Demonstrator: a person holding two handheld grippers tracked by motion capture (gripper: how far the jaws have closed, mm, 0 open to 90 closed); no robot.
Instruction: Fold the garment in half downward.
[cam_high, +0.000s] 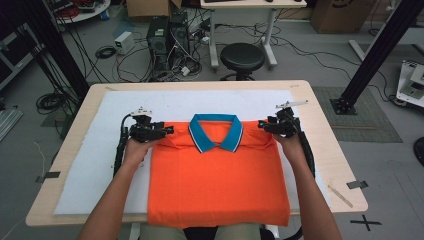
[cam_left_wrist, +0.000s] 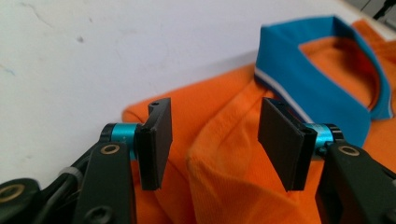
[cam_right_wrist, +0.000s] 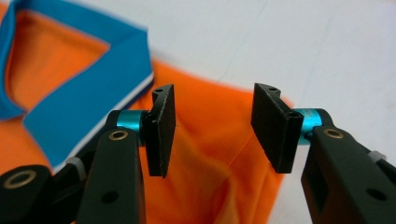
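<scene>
Shirt (cam_high: 217, 175) lies folded between your two claws: your left claw (cam_left_wrist: 215, 140) stands apart over its left shoulder fold, your right claw (cam_right_wrist: 212, 128) apart over its right shoulder, neither pressing the cloth.

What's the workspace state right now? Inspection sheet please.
Surface: wooden table under a white mat.
Job's things: orange polo shirt with blue collar, sides folded in, hem hanging over the near edge.
Clutter: tape bits on the table's edges.
Grippers: left gripper at one shoulder of the shirt, right gripper at the other; jaws open, a fold of cloth between each pair, pads not pressing.
Cables: one trails from each gripper; a tangle on the floor.
Surroundings: stool, computer towers, boxes.
</scene>
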